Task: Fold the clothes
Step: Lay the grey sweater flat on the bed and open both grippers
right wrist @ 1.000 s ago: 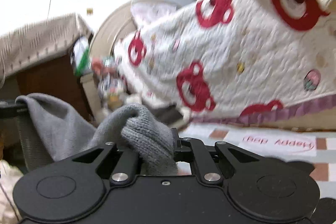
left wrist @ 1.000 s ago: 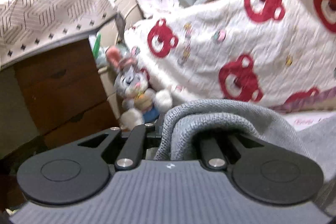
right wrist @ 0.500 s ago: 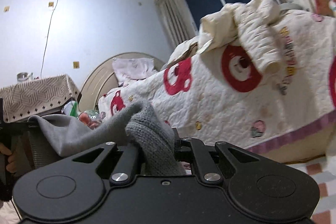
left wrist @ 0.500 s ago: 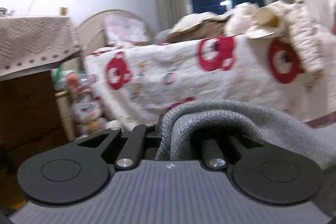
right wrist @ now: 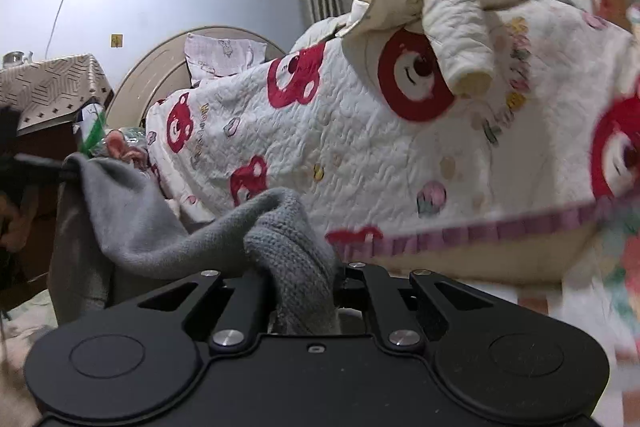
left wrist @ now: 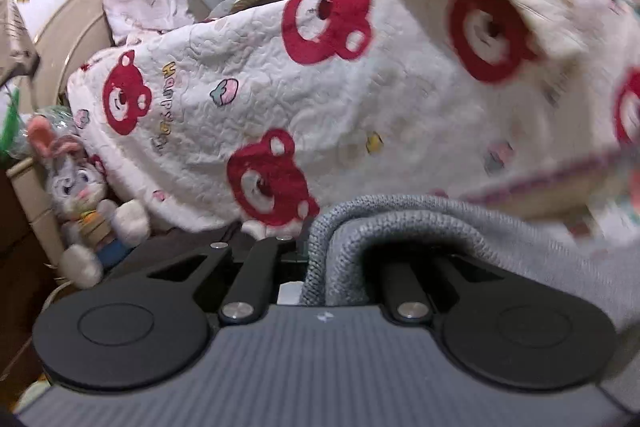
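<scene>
I hold a grey knitted garment [right wrist: 132, 219] in the air between my two grippers, well clear of any surface, so that it hangs and its shape can be read for folding. My left gripper [left wrist: 320, 259] is pressed together on a thick ribbed edge of the knit, which humps up over the tool and runs off to the right. My right gripper [right wrist: 298, 291] pinches another bunched ribbed part, and from there the cloth stretches away to the left, where the other tool, dark and blurred at the picture's edge, holds its far end. Held at two points like this, the cloth sags between them rather than lying flat, so I judge it fits either a lift to spread the piece out or a carry toward a place to lay it; I cannot tell which. Behind it a white quilt with red bears [left wrist: 340, 99] drapes over a bed, with a cream padded jacket [right wrist: 448, 7] heaped on top. A grey stuffed rabbit [left wrist: 86, 203] sits below a curved headboard [right wrist: 160, 67].
</scene>
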